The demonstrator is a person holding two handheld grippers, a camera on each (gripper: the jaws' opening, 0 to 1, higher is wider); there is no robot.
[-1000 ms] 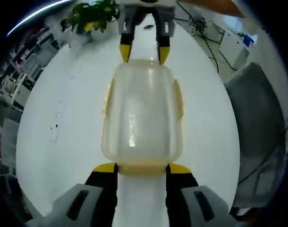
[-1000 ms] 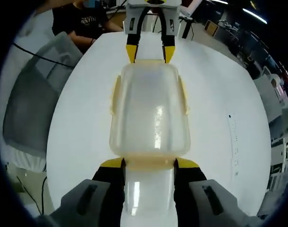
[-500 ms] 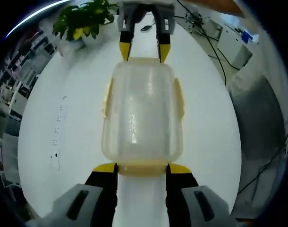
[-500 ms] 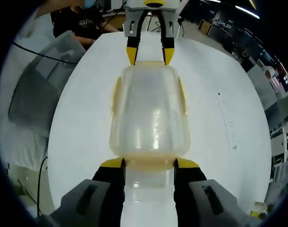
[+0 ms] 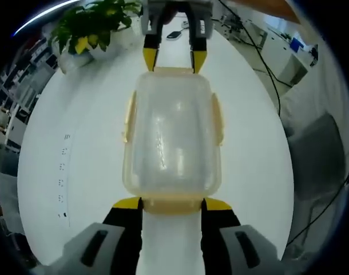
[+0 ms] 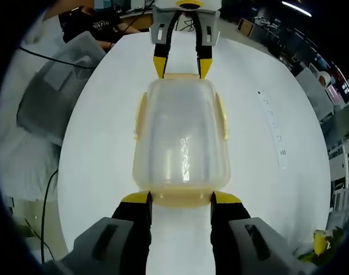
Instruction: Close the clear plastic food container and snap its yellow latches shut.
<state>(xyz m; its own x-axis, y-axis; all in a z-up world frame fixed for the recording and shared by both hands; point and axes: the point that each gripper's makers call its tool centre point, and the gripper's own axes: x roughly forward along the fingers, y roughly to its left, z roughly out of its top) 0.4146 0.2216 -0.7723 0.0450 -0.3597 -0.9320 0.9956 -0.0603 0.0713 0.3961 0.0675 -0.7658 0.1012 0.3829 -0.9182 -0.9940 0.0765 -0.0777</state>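
Both cameras have swung while the clear plastic food container keeps its place between the two grippers. It sits lid-on at centre on the white round table, with yellow latches at 3 and 9 o'clock lying against its sides. At 6 o'clock the left gripper has its jaws spread, tips touching the near end latch. At 12 o'clock the right gripper mirrors this, jaws wide at the far end. A potted plant stands at 11 o'clock.
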